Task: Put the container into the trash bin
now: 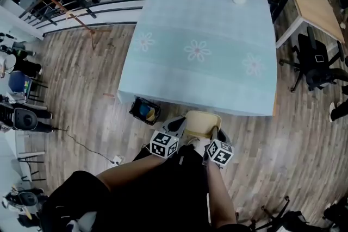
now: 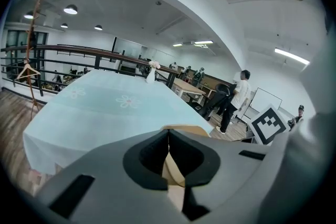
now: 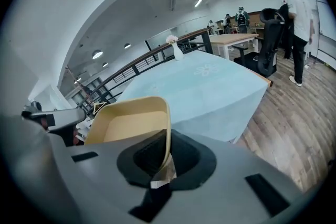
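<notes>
Your left claw (image 1: pixel 179 127) and right claw (image 1: pixel 213 133) are each clamped on an opposite rim of the container (image 1: pixel 202 121), probably to carry it level. It hangs over the floor (image 1: pixel 81 95), near the trash bin (image 1: pixel 144 110) by the tabletop (image 1: pixel 201 46).

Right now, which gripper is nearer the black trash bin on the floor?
Left. The left gripper grips the beige container on the side facing the black bin; the right gripper, the far side.

The left gripper (image 2: pixel 168 140) has its two jaws pressed together on the thin edge of a tan container (image 2: pixel 172 171). Past it is a table (image 2: pixel 100 113) with a light blue flower cloth. A small white vase (image 2: pixel 150 76) stands at its far end.
</notes>
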Motion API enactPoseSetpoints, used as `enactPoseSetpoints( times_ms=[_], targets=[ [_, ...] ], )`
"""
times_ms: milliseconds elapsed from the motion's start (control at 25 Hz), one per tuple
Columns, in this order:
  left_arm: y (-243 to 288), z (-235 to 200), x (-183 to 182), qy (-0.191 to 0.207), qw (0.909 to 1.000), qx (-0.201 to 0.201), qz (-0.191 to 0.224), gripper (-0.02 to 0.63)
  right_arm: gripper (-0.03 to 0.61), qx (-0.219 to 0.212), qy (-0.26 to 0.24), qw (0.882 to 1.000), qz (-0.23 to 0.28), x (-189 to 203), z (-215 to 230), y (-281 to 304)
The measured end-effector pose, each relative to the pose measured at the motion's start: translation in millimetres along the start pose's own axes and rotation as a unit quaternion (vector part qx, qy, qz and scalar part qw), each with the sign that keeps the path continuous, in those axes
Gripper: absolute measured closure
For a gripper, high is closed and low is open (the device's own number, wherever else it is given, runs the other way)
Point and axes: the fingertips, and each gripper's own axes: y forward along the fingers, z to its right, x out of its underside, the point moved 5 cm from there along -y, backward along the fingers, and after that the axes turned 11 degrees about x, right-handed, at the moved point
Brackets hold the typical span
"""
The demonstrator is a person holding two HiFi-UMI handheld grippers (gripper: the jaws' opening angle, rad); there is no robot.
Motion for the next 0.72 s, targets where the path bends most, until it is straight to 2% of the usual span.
enactPoseSetpoints(
  times_ms=[400,720],
  targets=[
    [-25,1,10,0.014,0.9997,0.004,-0.021,0.603,0.538,-0.011,-0.015,1.0,0.006,17,-23,-14],
    [-67,-41,31,-0.006,0.9998,-0.005,-0.017,0.603,0.538,0.009,-0.018,1.0,-0.004,37,-57,-6]
  ],
)
